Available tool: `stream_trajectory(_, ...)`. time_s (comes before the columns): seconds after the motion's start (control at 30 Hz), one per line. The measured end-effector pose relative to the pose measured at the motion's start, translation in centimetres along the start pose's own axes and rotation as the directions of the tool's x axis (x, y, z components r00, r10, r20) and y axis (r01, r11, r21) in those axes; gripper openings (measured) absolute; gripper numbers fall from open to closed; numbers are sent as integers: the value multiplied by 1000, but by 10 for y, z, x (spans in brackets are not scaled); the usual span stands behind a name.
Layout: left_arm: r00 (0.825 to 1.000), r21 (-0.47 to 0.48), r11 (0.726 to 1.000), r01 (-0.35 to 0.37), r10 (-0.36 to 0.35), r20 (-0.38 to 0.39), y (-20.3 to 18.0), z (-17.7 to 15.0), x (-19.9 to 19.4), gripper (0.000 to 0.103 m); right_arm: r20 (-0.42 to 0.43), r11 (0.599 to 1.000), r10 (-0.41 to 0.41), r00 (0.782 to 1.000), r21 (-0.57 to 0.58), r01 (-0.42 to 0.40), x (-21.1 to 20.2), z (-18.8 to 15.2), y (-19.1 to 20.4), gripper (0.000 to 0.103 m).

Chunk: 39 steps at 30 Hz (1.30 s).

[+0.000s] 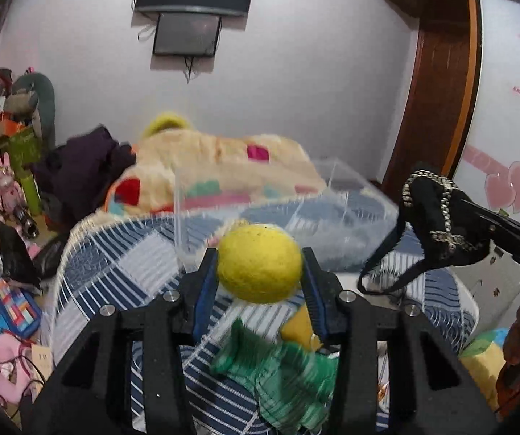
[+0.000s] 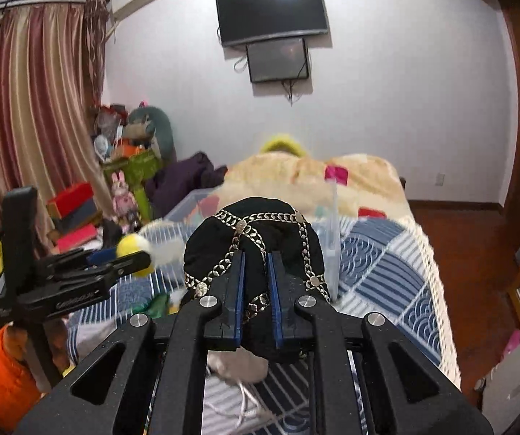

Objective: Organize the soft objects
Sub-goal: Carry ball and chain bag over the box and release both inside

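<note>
Left wrist view: left tool [image 1: 260, 264] clamps the yellow ball [image 1: 259, 262] above the bed [image 1: 115, 272], and the clear bin [image 1: 296, 214] sits straight ahead, just past the ball, so that side looks nearer. Right tool [image 2: 256, 282] pinches the black chain-trimmed pouch [image 2: 256, 232], bin [image 2: 327, 239] ahead and slightly right. Green cloth [image 1: 281, 373] and yellow sponge [image 1: 298, 328] lie below on the bed; bin's near wall is the obstacle to clear.
</note>
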<state>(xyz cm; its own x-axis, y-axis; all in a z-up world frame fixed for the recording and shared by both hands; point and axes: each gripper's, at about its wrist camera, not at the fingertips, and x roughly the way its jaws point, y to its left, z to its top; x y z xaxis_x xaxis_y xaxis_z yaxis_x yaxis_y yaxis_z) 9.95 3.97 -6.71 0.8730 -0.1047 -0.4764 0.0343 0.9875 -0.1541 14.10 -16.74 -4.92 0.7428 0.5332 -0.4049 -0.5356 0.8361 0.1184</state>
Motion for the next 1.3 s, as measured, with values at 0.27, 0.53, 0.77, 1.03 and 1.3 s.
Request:
stream_trajectory(0.27, 996, 43, 998, -36, 32, 86, 1, 34, 0, 44, 71, 999, -21, 997, -23, 23, 21, 31, 7, 11)
stream_trajectory(0.53, 1000, 13, 1000, -14, 14, 5, 13, 42, 45, 44, 20, 996, -54, 998, -63, 56, 65, 37, 9, 11)
stream_trajectory(0.77, 993, 15, 1000, 0, 2, -117, 14, 38, 96, 44, -102, 993, -96, 990, -71, 89, 108, 26, -3, 11)
stream_trajectory(1.03, 985, 62, 998, 12, -1, -173, 1, 27, 124, 44, -268, 989, -141, 953, -81, 123, 135, 14, -12, 13)
stream_trajectory(1.3, 984, 57, 998, 10, 1, -180, -2, 31, 116, 62, -265, 992, -113, 958, -77, 95, 122, 18, -10, 27)
